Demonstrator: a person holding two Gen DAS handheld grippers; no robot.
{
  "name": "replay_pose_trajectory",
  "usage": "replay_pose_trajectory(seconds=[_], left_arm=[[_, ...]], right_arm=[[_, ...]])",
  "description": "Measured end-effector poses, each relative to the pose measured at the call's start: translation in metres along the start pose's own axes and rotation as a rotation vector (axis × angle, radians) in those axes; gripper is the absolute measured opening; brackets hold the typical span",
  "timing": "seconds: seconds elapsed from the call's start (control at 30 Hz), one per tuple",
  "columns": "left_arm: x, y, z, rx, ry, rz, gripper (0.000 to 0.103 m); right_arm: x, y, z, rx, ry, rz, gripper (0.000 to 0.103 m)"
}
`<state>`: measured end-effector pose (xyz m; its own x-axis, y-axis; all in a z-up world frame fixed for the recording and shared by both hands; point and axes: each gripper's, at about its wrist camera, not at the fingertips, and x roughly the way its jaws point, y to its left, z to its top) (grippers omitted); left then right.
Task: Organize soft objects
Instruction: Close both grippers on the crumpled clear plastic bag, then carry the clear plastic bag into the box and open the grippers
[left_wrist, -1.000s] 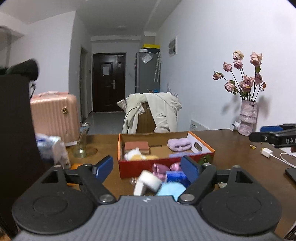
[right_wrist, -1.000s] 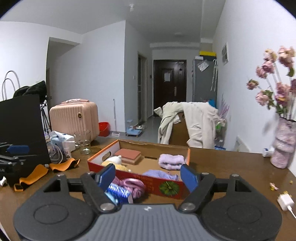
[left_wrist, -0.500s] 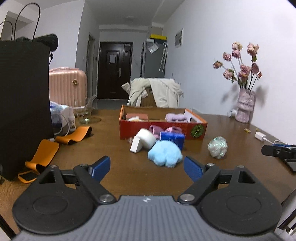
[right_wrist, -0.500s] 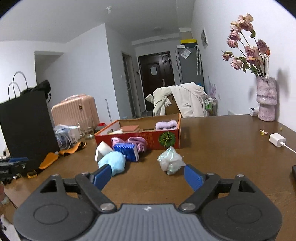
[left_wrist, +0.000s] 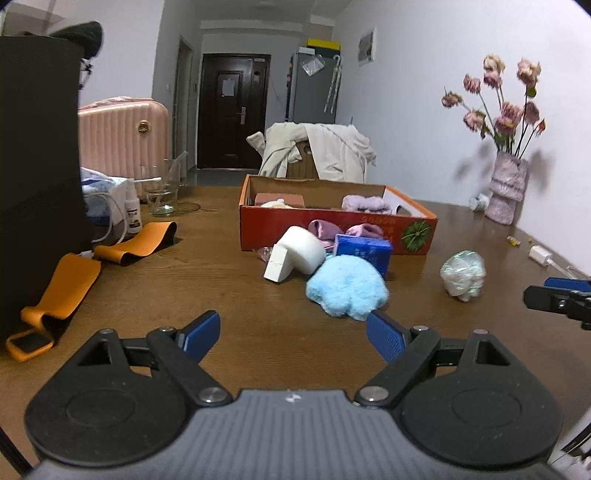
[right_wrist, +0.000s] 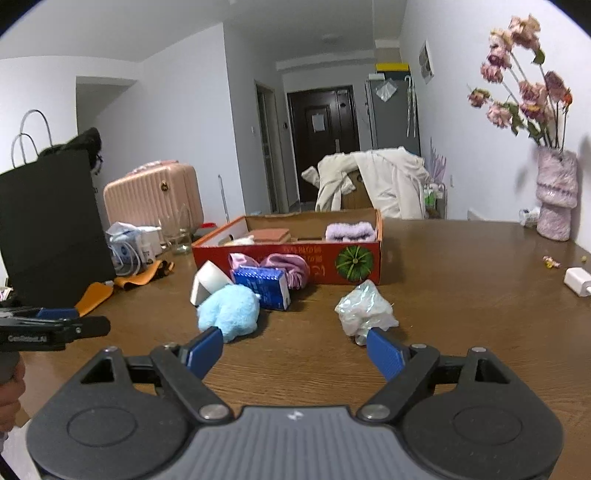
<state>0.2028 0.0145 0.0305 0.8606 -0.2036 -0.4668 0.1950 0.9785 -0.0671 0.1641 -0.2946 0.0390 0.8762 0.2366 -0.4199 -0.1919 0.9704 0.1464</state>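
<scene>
Brown polished wood forms the tabletop (left_wrist: 229, 295) that both wrist cameras look across. Near its middle sits a shallow red-orange cardboard box (left_wrist: 332, 230) with a green pumpkin-like print on its front wall. Inside it lie a lilac fuzzy cloth (right_wrist: 350, 232), a flat terracotta-coloured pad (right_wrist: 269, 235) and a pale cream soft item (left_wrist: 275, 202).

Just in front of the box, soft things lie in a loose cluster: a white foam roll (left_wrist: 297, 252), a pink-mauve satin scrunchie bundle (right_wrist: 286, 266), a blue rectangular packet (right_wrist: 263, 285) and a sky-blue fluffy plush (left_wrist: 347, 288). The plush touches the packet and lies nearest the cameras. Apart from them, to the right, rests a crumpled translucent plastic bag (right_wrist: 364, 309).

The left gripper (left_wrist: 293, 334) hovers low over the table with its blue-padded jaws spread wide; nothing lies between them, and the blue plush sits just beyond its right pad. The right gripper (right_wrist: 295, 352) is likewise wide open and empty, its jaws having just been opening; the plush lies just beyond its left pad and the plastic bag just beyond its right pad.

At the left edge stand a tall black paper bag (right_wrist: 51, 221) and orange elastic bands (left_wrist: 66, 277). A mauve vase of dried pink roses (left_wrist: 506, 192) stands by the white wall.
</scene>
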Motion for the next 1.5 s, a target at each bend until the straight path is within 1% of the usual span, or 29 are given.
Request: replay_pose_trajectory(seconds=[0.03, 0.07, 0.1, 0.17, 0.23, 0.27, 0.33, 0.43, 0.5, 0.57, 0.6, 0.63, 0.67, 0.7, 0.73, 0.77, 0.87, 0.97, 1.23, 1.33, 1.5], left_arm=[[0.015, 0.004, 0.003, 0.005, 0.017, 0.012, 0.087], [0.028, 0.006, 0.006, 0.011, 0.045, 0.034, 0.081], [0.04, 0.008, 0.01, 0.026, 0.058, 0.049, 0.08], [0.062, 0.012, 0.018, 0.074, 0.043, 0.035, 0.079], [0.086, 0.013, 0.028, 0.109, 0.057, 0.035, 0.077], [0.098, 0.013, 0.032, 0.124, 0.061, 0.034, 0.075], [0.122, 0.014, 0.04, 0.144, 0.079, 0.03, 0.073], [0.151, 0.016, 0.046, 0.168, 0.096, 0.008, 0.069], [0.166, 0.017, 0.047, 0.18, 0.117, 0.008, 0.062], [0.176, 0.02, 0.048, 0.183, 0.127, -0.011, 0.051], [0.18, 0.022, 0.047, 0.176, 0.135, -0.026, 0.047], [0.184, 0.023, 0.047, 0.169, 0.141, -0.036, 0.037], [0.186, 0.025, 0.046, 0.162, 0.145, -0.051, 0.032], [0.186, 0.026, 0.046, 0.153, 0.147, -0.07, 0.029], [0.186, 0.025, 0.046, 0.148, 0.149, -0.077, 0.022], [0.184, 0.023, 0.046, 0.153, 0.147, -0.082, 0.02], [0.175, 0.017, 0.044, 0.165, 0.135, -0.07, 0.019], [0.16, 0.014, 0.04, 0.147, 0.138, -0.062, 0.019], [0.089, 0.009, 0.017, 0.03, 0.115, -0.043, 0.019], [0.063, 0.007, 0.013, -0.003, 0.092, -0.046, 0.019], [0.029, -0.001, 0.013, -0.01, 0.041, -0.047, 0.019]], right_arm=[[0.007, -0.001, 0.001, 0.001, 0.01, -0.01, 0.084], [0.016, -0.003, 0.003, -0.003, 0.019, -0.026, 0.084], [0.023, -0.005, 0.005, -0.008, 0.025, -0.04, 0.084], [0.039, -0.01, 0.009, -0.009, 0.03, -0.058, 0.083], [0.059, -0.019, 0.012, 0.003, 0.047, -0.073, 0.079], [0.071, -0.022, 0.014, 0.001, 0.064, -0.092, 0.077], [0.091, -0.027, 0.017, -0.007, 0.081, -0.123, 0.076], [0.112, -0.035, 0.022, -0.007, 0.09, -0.141, 0.074], [0.123, -0.041, 0.024, 0.009, 0.1, -0.159, 0.072], [0.134, -0.048, 0.024, 0.023, 0.122, -0.188, 0.064], [0.138, -0.051, 0.024, 0.031, 0.127, -0.189, 0.062], [0.141, -0.053, 0.023, 0.041, 0.135, -0.184, 0.057], [0.144, -0.055, 0.022, 0.048, 0.144, -0.181, 0.053], [0.147, -0.054, 0.021, 0.05, 0.15, -0.177, 0.052], [0.148, -0.053, 0.02, 0.046, 0.153, -0.176, 0.049], [0.149, -0.052, 0.02, 0.038, 0.154, -0.176, 0.047], [0.146, -0.05, 0.02, 0.038, 0.15, -0.162, 0.044], [0.137, -0.047, 0.02, 0.046, 0.141, -0.149, 0.044], [0.093, -0.032, 0.009, 0.045, 0.132, -0.116, 0.044], [0.072, -0.023, 0.004, 0.036, 0.125, -0.096, 0.044], [0.044, -0.01, 0.004, 0.012, 0.093, -0.071, 0.044]])
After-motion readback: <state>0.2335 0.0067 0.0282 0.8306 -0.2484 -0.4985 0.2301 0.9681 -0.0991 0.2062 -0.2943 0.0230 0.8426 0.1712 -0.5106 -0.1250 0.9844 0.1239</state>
